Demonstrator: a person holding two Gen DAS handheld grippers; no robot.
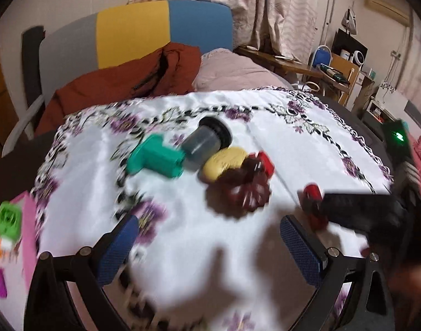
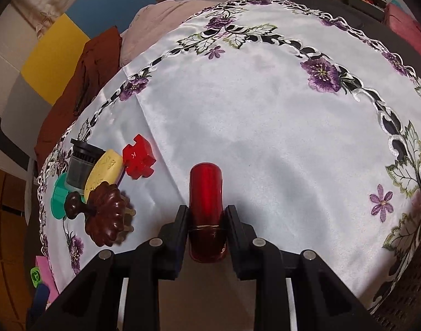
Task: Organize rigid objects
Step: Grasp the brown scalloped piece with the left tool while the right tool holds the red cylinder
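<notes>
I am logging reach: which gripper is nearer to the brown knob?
Left. The open left gripper hovers just before the brown knob; the right gripper, shut on the red cylinder, is off to its side.

White satin tablecloth with purple embroidered flowers (image 2: 265,115), rust-brown jacket (image 1: 122,82) heaped at its far left, grey, yellow and blue patchwork chair back (image 1: 144,30) behind, pale pink cushion (image 1: 232,69) beside the jacket, beige patterned curtains (image 1: 251,5) farther back, cluttered wooden desk (image 1: 315,67) far right

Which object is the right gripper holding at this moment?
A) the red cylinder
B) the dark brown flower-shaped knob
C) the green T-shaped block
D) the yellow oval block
A: in the right wrist view the right gripper has both fingers pressed against the sides of the red cylinder, above the white embroidered tablecloth.
</notes>
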